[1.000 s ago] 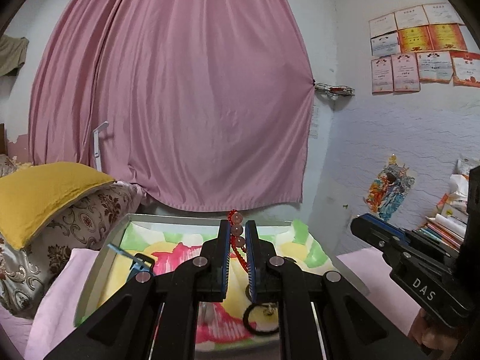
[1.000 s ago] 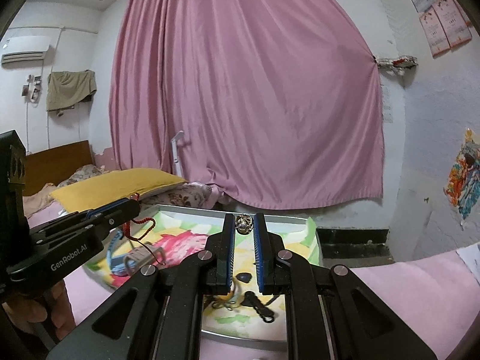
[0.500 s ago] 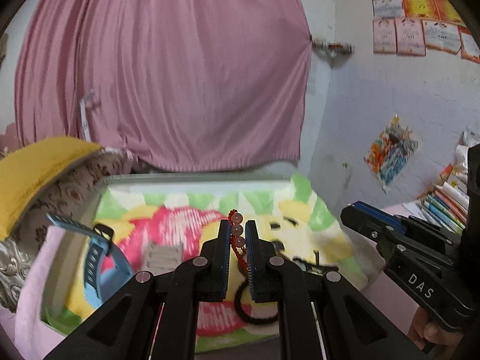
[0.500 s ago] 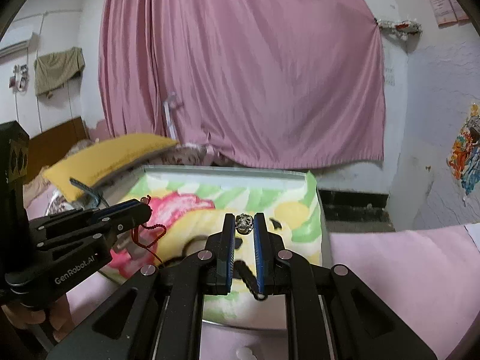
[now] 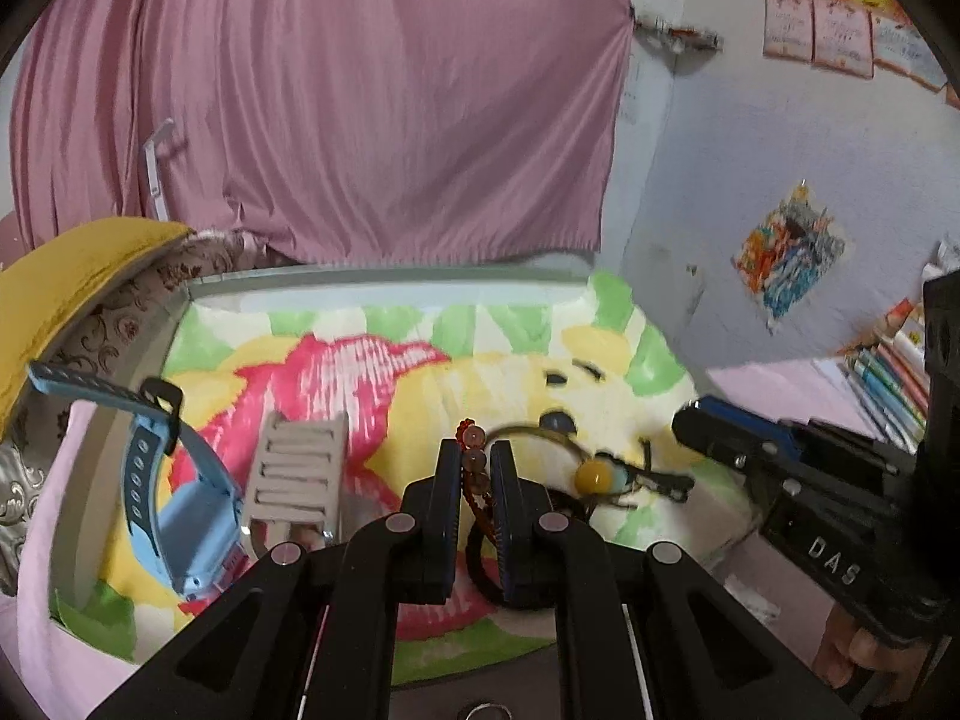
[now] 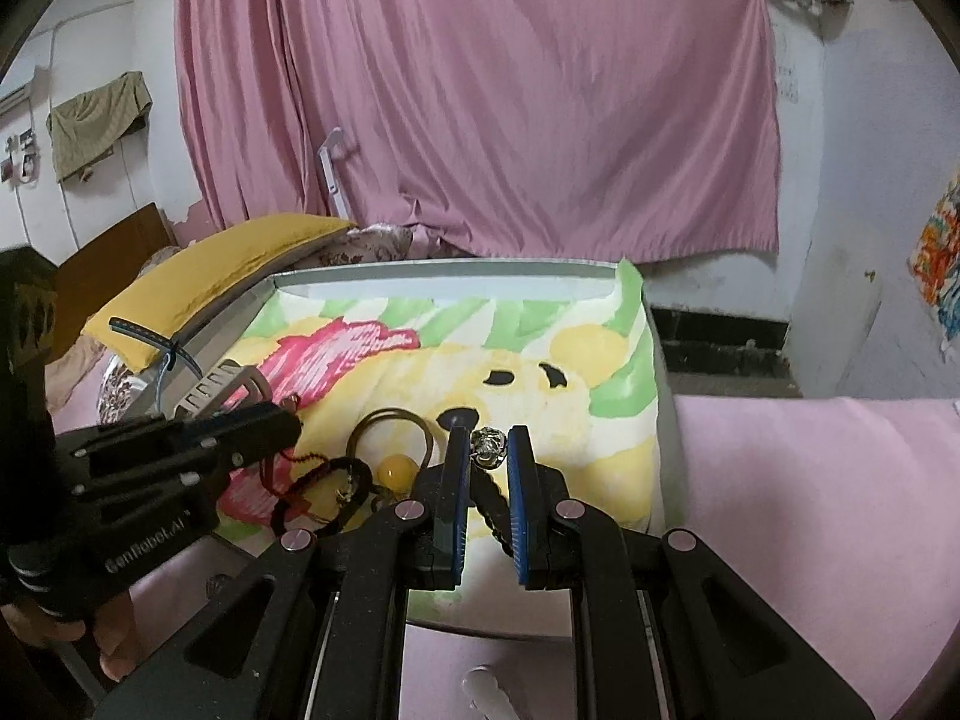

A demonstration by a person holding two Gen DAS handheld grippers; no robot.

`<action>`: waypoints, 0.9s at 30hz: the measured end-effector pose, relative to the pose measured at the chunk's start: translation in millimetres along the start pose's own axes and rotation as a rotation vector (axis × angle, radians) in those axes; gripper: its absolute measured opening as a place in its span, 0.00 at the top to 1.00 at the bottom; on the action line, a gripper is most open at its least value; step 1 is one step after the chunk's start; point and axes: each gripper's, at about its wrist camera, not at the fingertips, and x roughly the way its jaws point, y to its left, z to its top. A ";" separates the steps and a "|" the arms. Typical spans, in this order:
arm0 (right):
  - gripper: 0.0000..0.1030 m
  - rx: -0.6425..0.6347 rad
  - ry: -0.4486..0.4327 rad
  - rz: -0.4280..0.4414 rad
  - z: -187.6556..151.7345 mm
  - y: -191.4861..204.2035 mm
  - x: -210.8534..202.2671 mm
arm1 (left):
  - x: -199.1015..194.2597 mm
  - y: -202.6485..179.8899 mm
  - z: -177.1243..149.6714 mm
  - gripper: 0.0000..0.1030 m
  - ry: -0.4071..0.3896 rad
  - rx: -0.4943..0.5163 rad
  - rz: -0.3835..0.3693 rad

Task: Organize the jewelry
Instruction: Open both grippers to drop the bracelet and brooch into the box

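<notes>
Over tray [image 5: 384, 282] — beads [image 5: 474, 456] pinched between, seemingly.

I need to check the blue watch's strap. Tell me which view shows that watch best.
The left wrist view. There the blue watch sits near the camera at the tray's left edge, case and perforated strap both visible. The right wrist view catches only a strap end above the left tongs.

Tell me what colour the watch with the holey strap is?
Light blue plastic watch, with a darker blue strap; clearest in the left wrist view.
</notes>
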 end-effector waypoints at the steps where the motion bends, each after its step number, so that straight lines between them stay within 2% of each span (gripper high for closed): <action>1: 0.90 0.004 0.011 0.004 0.0 -1.2 1.9 | 3.1 -0.6 -0.9 0.91 0.022 0.003 0.005; 8: 0.90 0.011 0.089 0.034 -4.3 0.3 17.5 | 10.9 1.4 -4.7 0.91 0.081 -0.002 0.001; 17: 0.89 0.013 0.104 0.031 -5.9 1.6 20.1 | 18.7 7.4 -6.5 0.91 0.130 -0.034 -0.009; 27: 0.88 0.043 0.131 0.045 -6.2 -3.5 26.7 | 22.3 10.7 -6.7 0.90 0.145 -0.053 -0.026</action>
